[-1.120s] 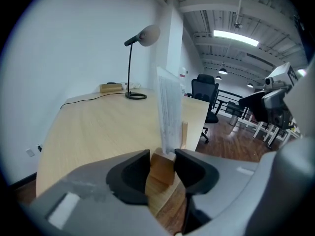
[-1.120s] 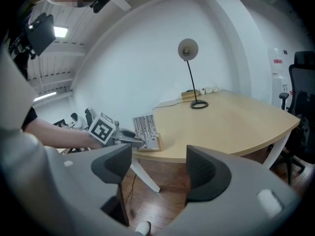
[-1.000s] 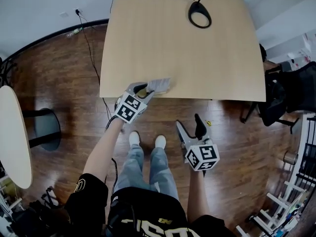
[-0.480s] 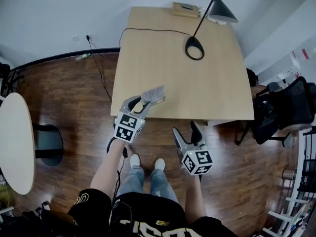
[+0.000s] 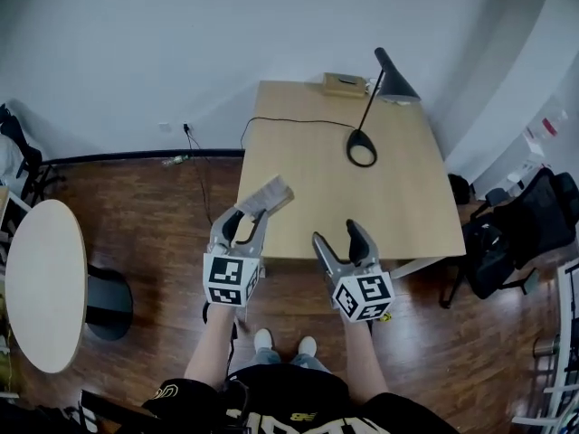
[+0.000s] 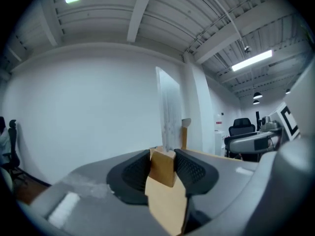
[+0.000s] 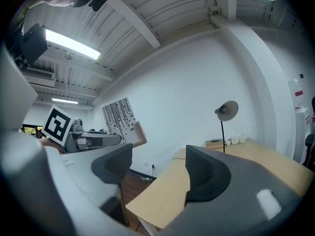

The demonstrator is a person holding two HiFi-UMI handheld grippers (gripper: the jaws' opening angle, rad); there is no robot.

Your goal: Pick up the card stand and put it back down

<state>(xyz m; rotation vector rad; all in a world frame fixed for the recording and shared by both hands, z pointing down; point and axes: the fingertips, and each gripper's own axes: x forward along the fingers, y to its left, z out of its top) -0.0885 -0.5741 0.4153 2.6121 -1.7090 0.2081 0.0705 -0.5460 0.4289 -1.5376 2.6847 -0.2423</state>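
The card stand (image 5: pixel 268 195) is a small wooden base with a clear upright sheet. My left gripper (image 5: pixel 244 221) is shut on it and holds it in the air, over the table's near left corner. In the left gripper view the wooden base (image 6: pixel 162 167) sits pinched between the two black pads, and the clear sheet (image 6: pixel 169 107) rises above them. My right gripper (image 5: pixel 336 235) hangs beside it over the table's front edge. Its jaws are closing with nothing between them. The right gripper view shows the lifted card stand (image 7: pixel 123 118) at the left.
The wooden table (image 5: pixel 407 197) carries a black desk lamp (image 5: pixel 373 93) with a round base and a small box (image 5: pixel 344 83) at its far edge. A cable (image 5: pixel 204 183) runs down to the floor. A round white table (image 5: pixel 36 283) stands left, a black chair (image 5: pixel 520 229) right.
The left gripper has lifted the card stand up off the table's front edge. Both grippers have risen, and the head view now takes in more of the room.
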